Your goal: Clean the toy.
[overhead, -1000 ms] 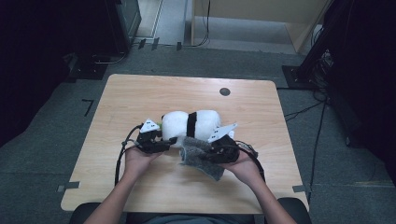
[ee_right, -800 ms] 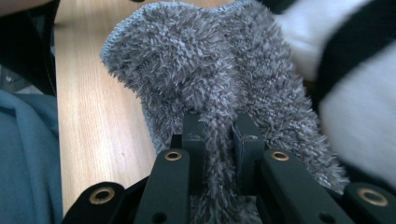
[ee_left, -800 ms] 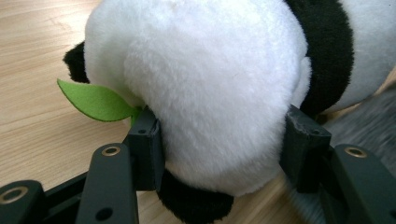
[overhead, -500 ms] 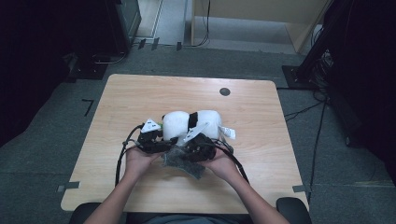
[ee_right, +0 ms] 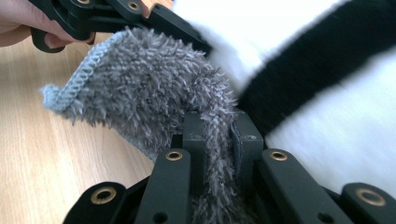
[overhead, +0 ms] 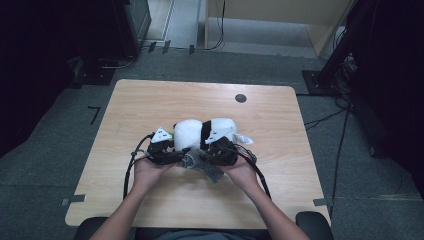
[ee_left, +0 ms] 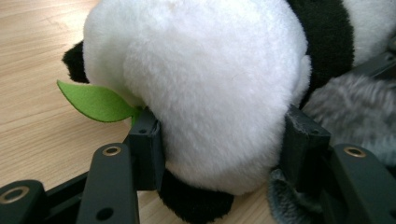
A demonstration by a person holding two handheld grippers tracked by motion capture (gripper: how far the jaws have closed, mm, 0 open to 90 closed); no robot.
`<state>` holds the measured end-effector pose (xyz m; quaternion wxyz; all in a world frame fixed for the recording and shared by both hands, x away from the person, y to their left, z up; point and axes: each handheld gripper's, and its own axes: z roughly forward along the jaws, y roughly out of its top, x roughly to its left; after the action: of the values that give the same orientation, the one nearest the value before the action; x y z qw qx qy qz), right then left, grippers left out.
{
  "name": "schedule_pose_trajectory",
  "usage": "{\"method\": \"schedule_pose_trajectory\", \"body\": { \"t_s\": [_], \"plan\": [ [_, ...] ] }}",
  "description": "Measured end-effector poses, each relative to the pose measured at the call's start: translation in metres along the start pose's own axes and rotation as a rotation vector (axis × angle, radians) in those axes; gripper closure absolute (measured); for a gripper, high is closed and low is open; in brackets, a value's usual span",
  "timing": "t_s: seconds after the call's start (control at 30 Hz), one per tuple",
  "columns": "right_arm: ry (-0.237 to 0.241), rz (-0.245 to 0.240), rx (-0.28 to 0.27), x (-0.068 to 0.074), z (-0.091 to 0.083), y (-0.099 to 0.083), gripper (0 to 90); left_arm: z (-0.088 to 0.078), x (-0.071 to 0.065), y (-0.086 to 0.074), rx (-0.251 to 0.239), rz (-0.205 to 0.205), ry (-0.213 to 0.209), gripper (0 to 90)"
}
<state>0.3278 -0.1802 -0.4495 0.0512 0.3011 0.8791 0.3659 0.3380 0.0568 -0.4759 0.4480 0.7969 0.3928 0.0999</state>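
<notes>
Gripping the plush panda (ee_left: 205, 88) at worktop (overhead: 150, 105) centre, your left gripper (overhead: 167, 150) clamps its white body; your right gripper (ee_right: 217, 135), at its four o'clock, pinches a grey fluffy cloth (ee_right: 154, 88). Tugging could slip the cloth free or drag the panda sideways.

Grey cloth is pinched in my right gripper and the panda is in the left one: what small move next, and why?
Probably carry the grey cloth a little further onto the plush panda and wipe its white fur. The right gripper is shut on a fold of the cloth, right beside the panda's black band, while the left gripper clamps the panda's white body on the table, so it should hold steady.
</notes>
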Motion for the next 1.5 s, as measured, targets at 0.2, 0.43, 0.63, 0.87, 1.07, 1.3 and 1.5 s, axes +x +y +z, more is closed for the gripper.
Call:
{"method": "schedule_pose_trajectory", "body": {
  "t_s": [0.2,0.43,0.63,0.87,1.07,1.3,1.5],
  "plan": [
    [-0.032,-0.003,-0.003,-0.002,-0.015,-0.009,80.1,0.000,0.001,0.000,0.000,-0.006,-0.006,41.8],
    [-0.052,0.022,-0.014,-0.011,-0.033,-0.023,80.0,-0.001,0.004,0.001,0.008,-0.008,-0.008,42.1],
    [-0.067,0.062,-0.017,-0.022,-0.050,-0.038,79.8,-0.002,0.004,0.000,0.010,-0.002,-0.007,42.8],
    [-0.124,0.106,-0.021,-0.034,-0.068,-0.057,79.8,-0.002,0.005,0.000,0.012,-0.001,-0.012,42.8],
    [-0.111,0.119,-0.028,-0.037,-0.072,-0.061,79.8,-0.002,0.006,0.000,0.010,-0.003,-0.013,42.7],
    [-0.041,0.094,-0.054,-0.030,-0.073,-0.057,80.0,-0.002,0.006,0.000,0.009,-0.005,-0.010,42.7],
    [0.025,0.035,-0.058,-0.011,-0.060,-0.039,80.0,-0.002,0.005,0.000,0.009,-0.004,-0.008,42.7]
  ]
}}
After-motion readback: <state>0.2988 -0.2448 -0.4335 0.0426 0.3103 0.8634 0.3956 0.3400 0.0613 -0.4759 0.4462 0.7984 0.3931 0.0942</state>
